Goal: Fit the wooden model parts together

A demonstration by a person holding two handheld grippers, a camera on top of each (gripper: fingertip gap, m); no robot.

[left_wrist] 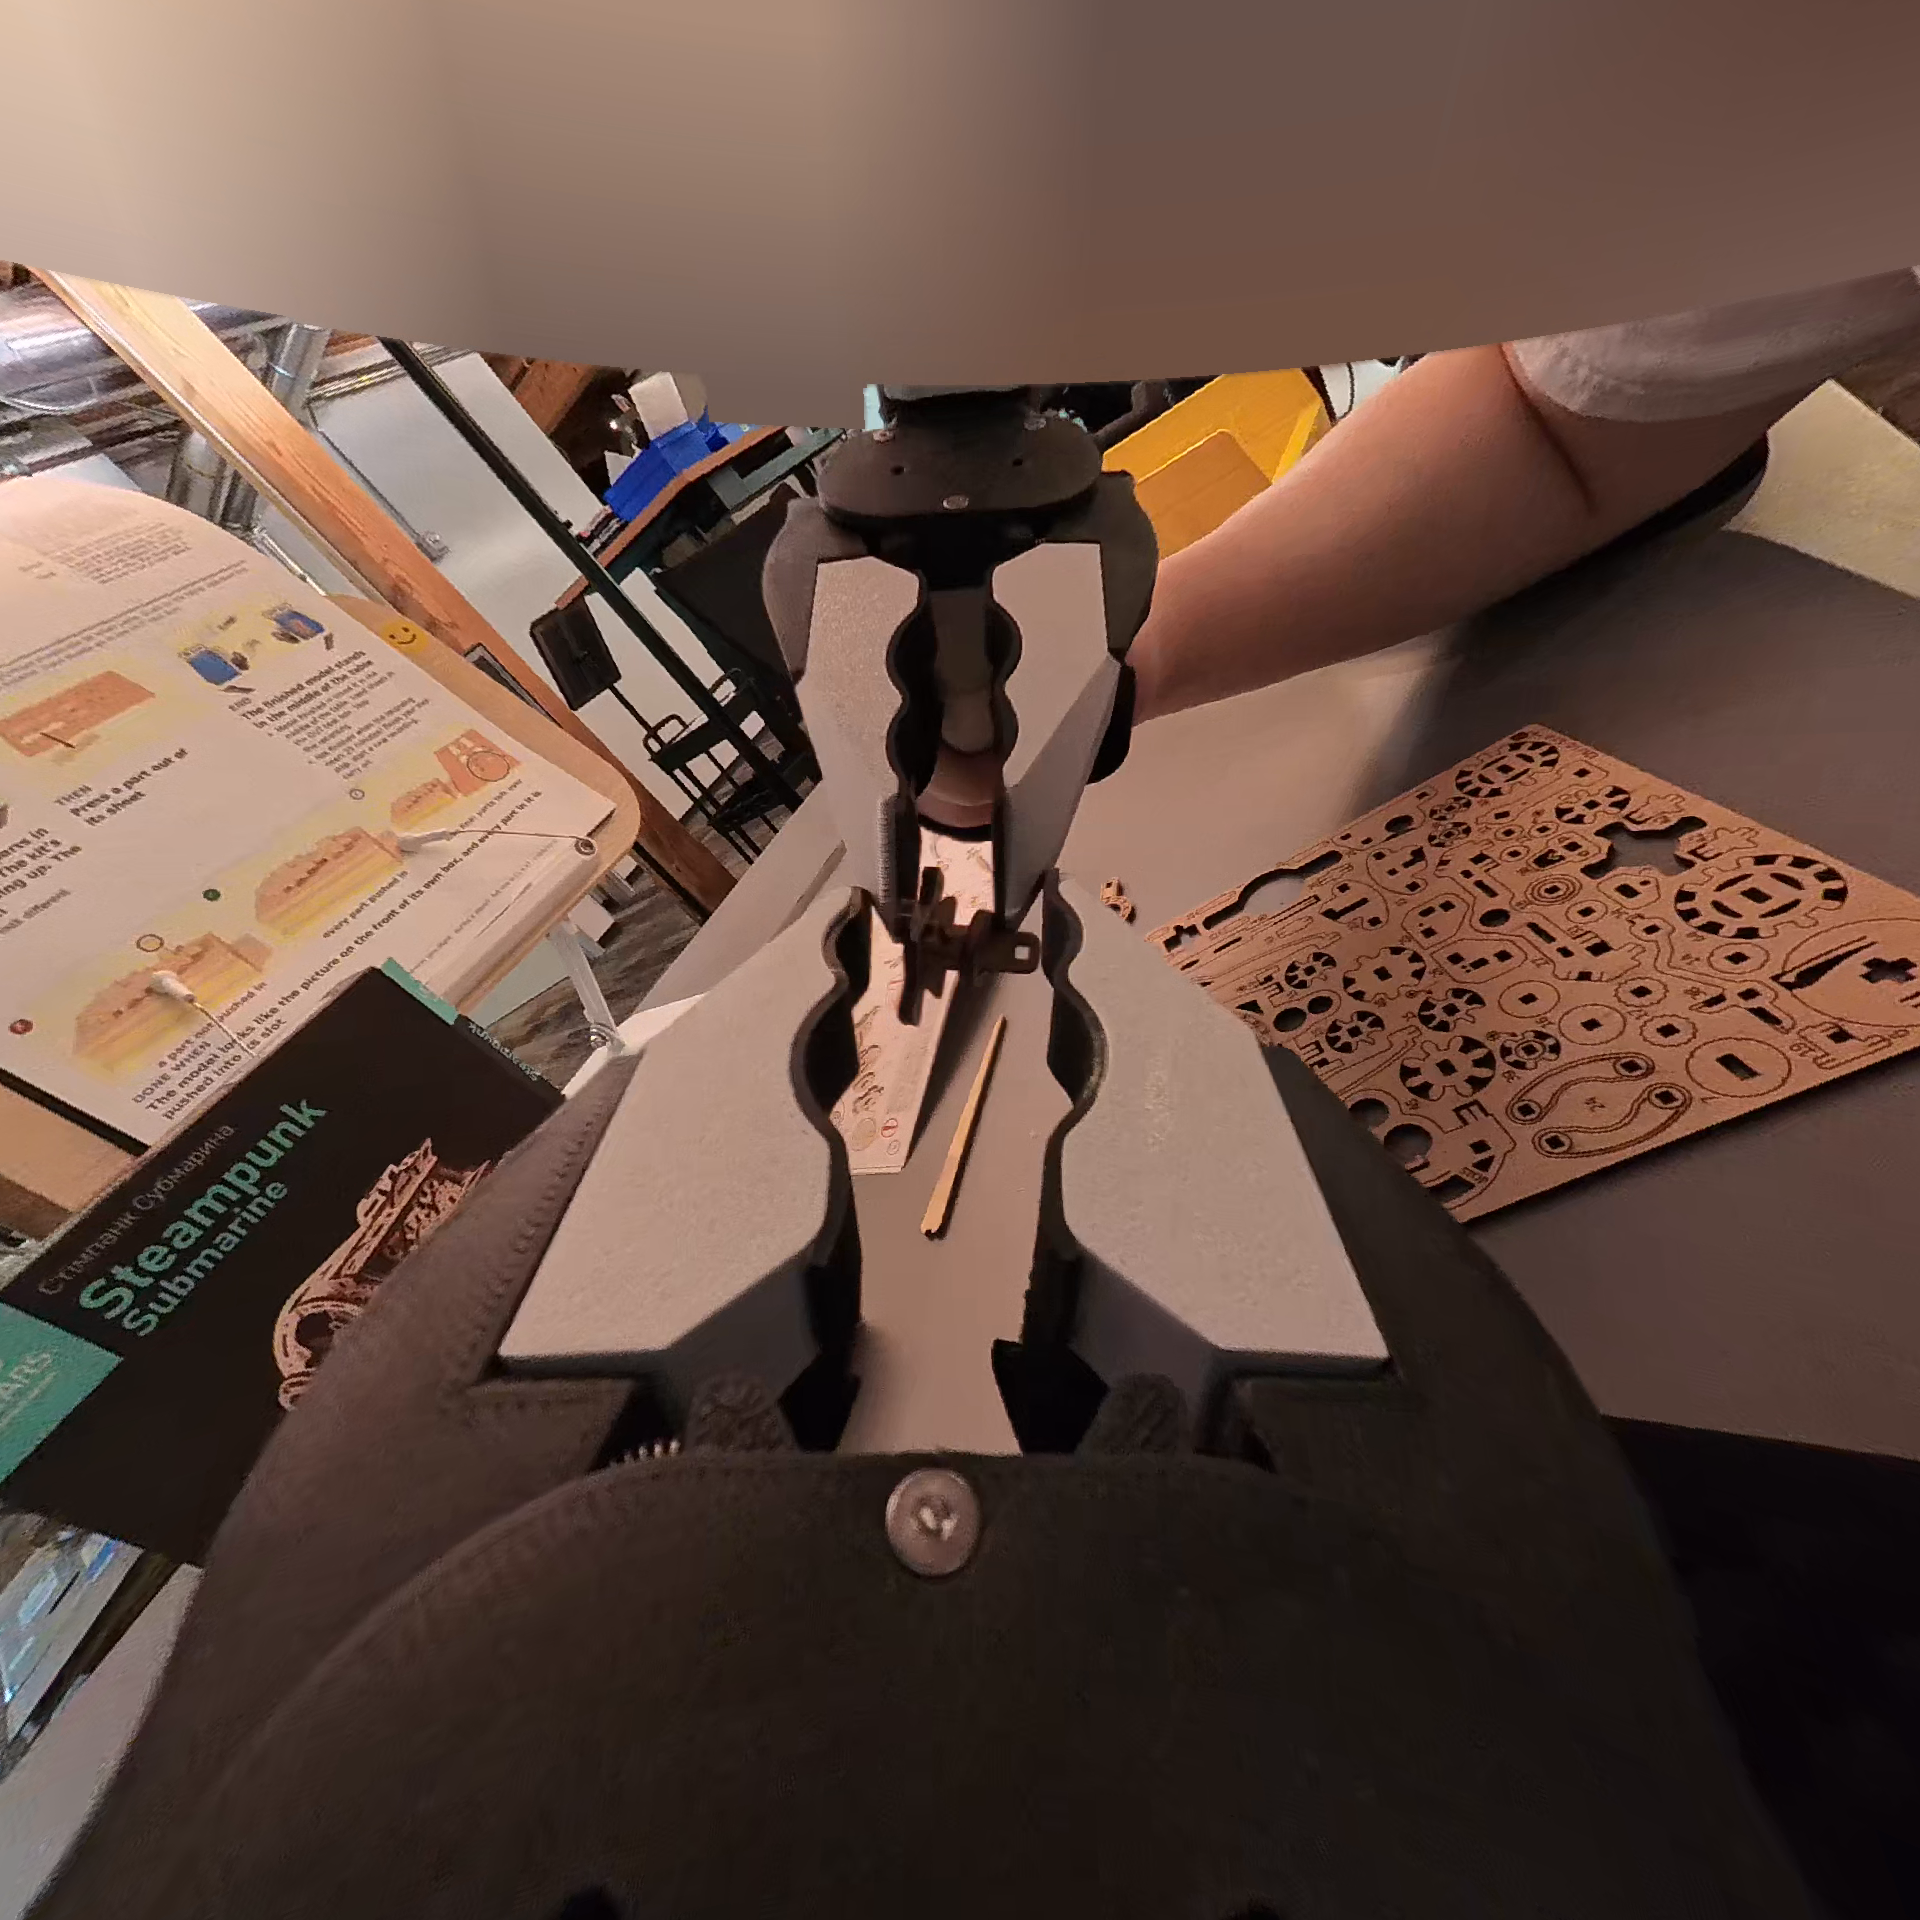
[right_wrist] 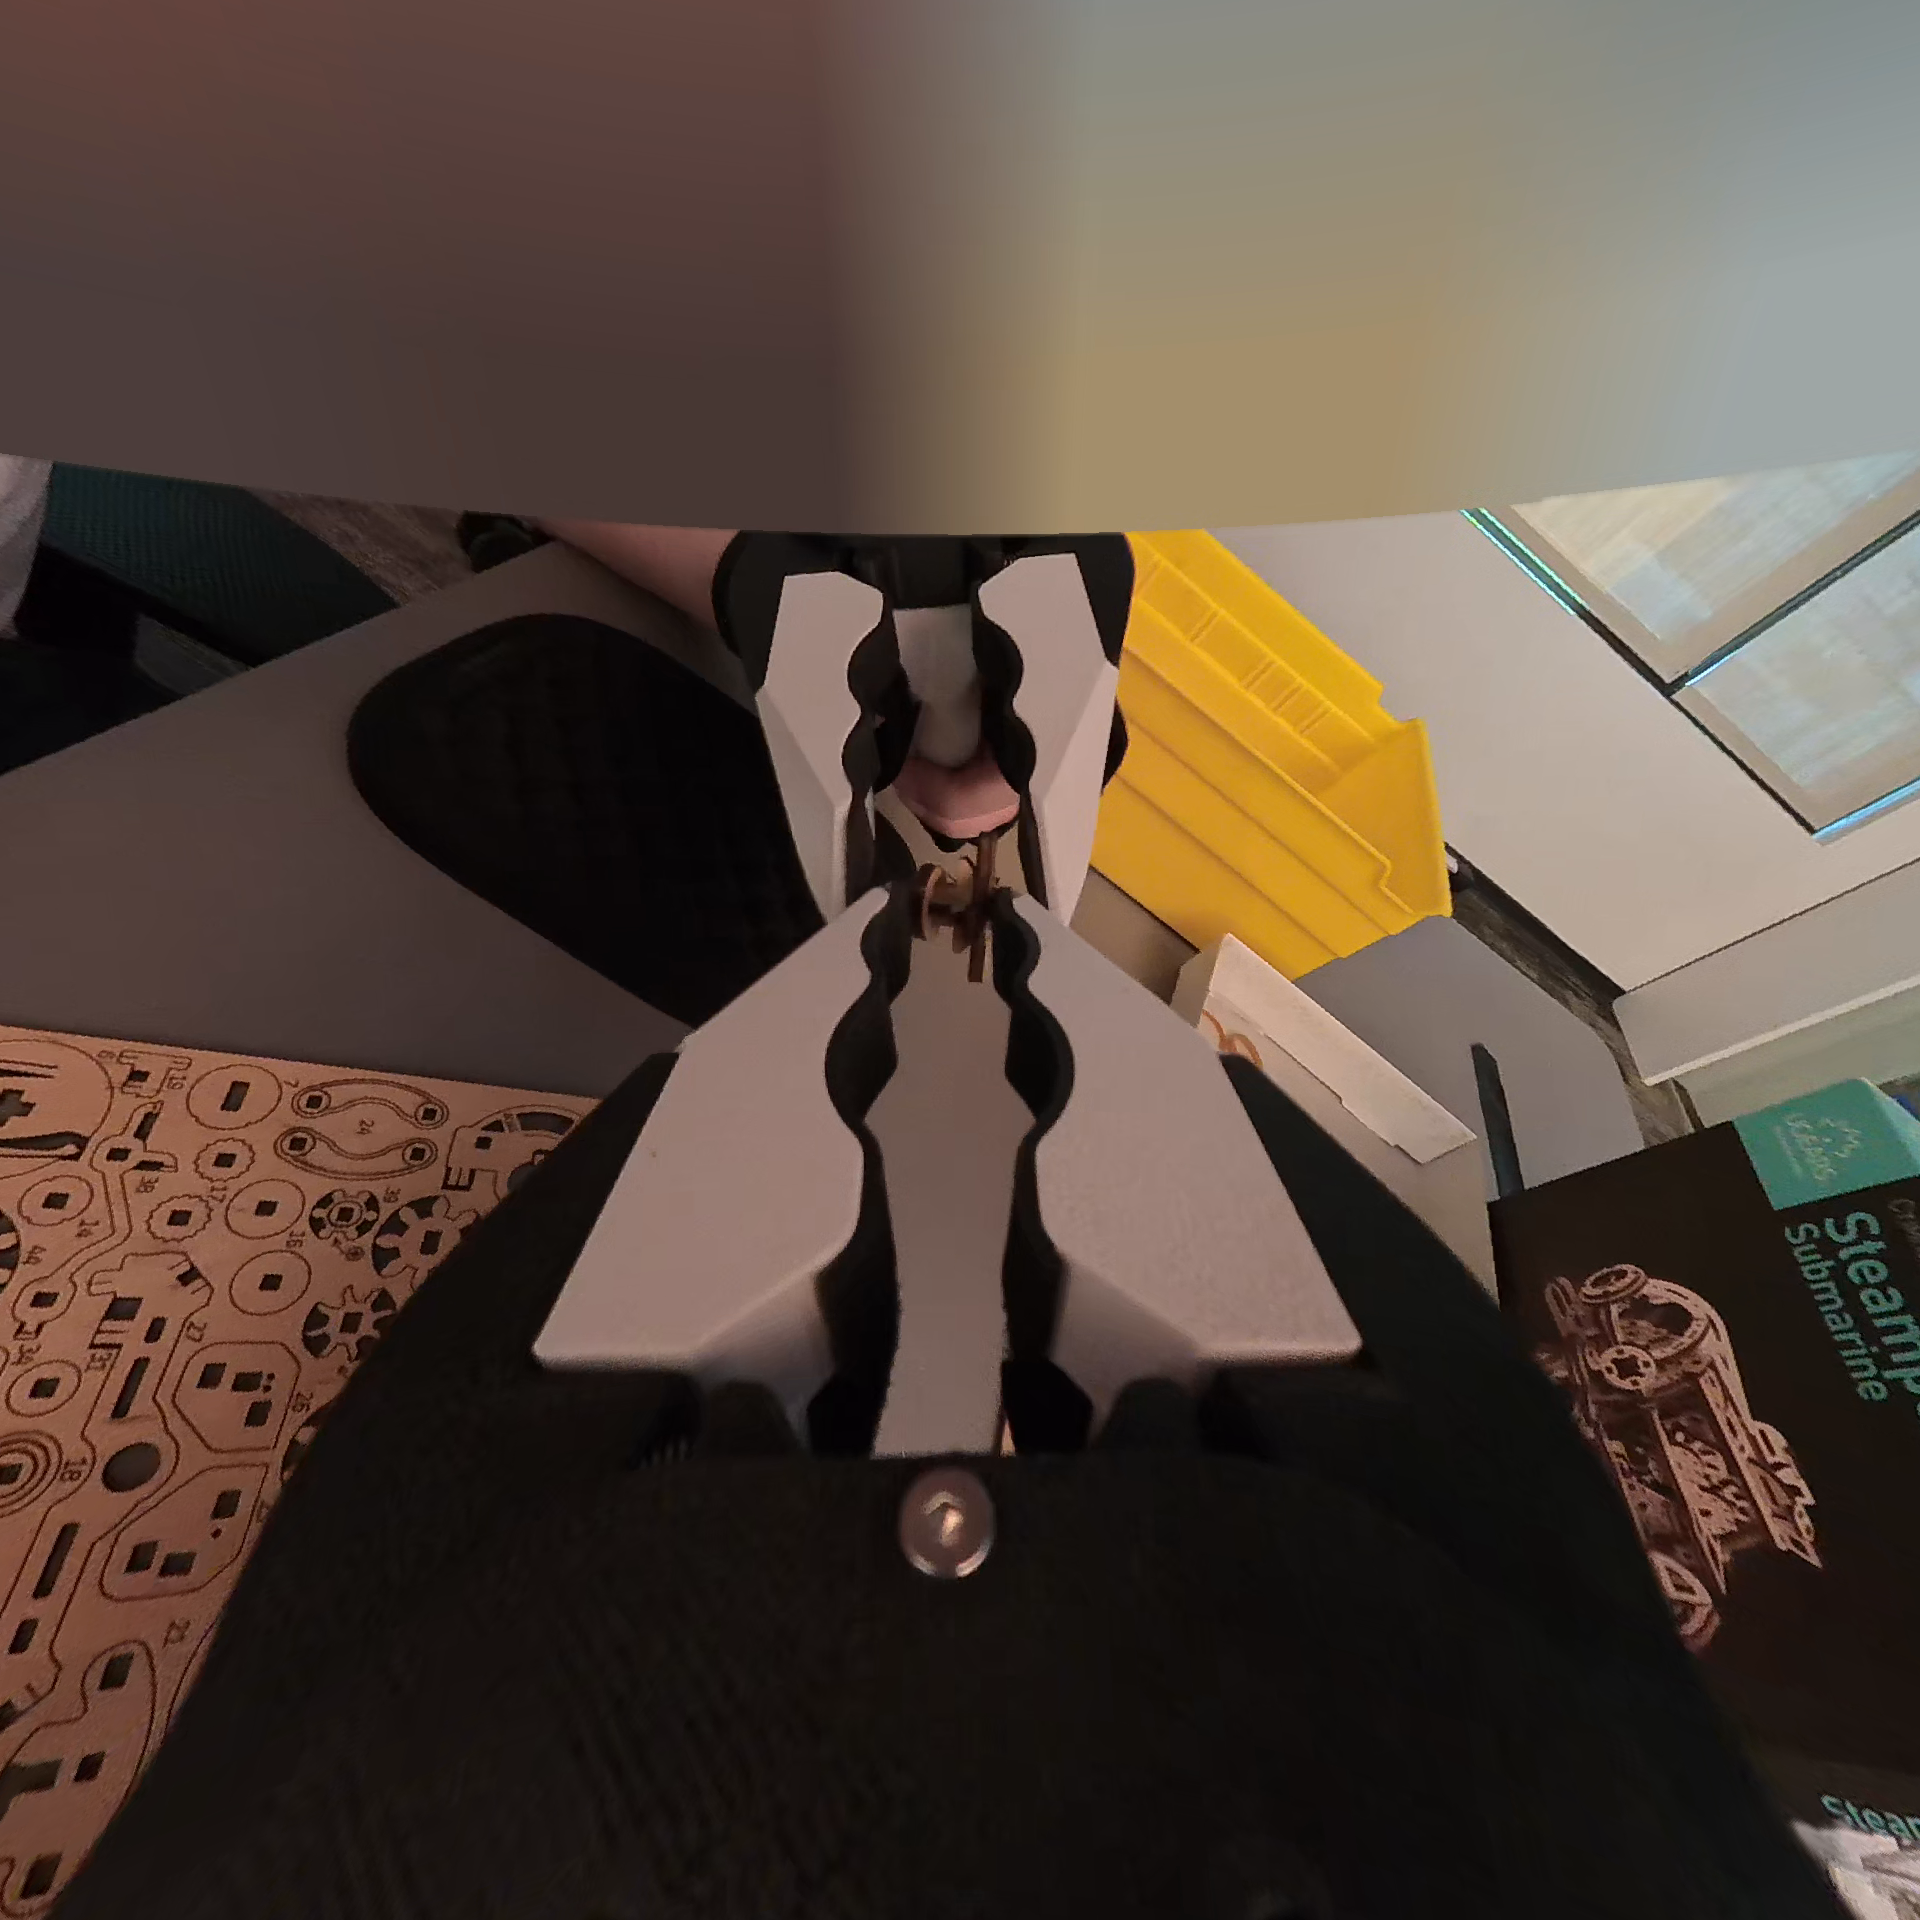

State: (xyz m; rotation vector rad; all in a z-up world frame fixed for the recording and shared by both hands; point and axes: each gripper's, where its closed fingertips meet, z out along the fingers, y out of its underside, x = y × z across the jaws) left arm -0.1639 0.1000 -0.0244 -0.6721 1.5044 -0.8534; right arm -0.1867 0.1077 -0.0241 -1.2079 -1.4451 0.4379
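Observation:
A small dark wooden assembly point(left_wrist: 961, 940) of interlocked laser-cut pieces hangs above the grey table point(left_wrist: 1558, 644), between both grippers. My left gripper point(left_wrist: 956, 914) has its fingertips closed against the assembly's sides. My right gripper point(left_wrist: 945, 842) comes in from the opposite side, tip to tip, and pinches the same assembly. In the right wrist view my right gripper point(right_wrist: 943, 909) is shut on the assembly point(right_wrist: 951, 904), with the left gripper point(right_wrist: 945, 868) facing it. A wooden parts sheet point(left_wrist: 1558, 977) lies flat to the right; it also shows in the right wrist view point(right_wrist: 208, 1299).
A thin wooden stick point(left_wrist: 964, 1127) and a printed leaflet point(left_wrist: 894, 1070) lie on the table under the grippers. A black kit box point(left_wrist: 239, 1299) and an instruction board point(left_wrist: 260, 810) stand at the left. A yellow bin point(right_wrist: 1268, 779), a black pad point(right_wrist: 561, 800) and a person's forearm point(left_wrist: 1403, 540) are nearby.

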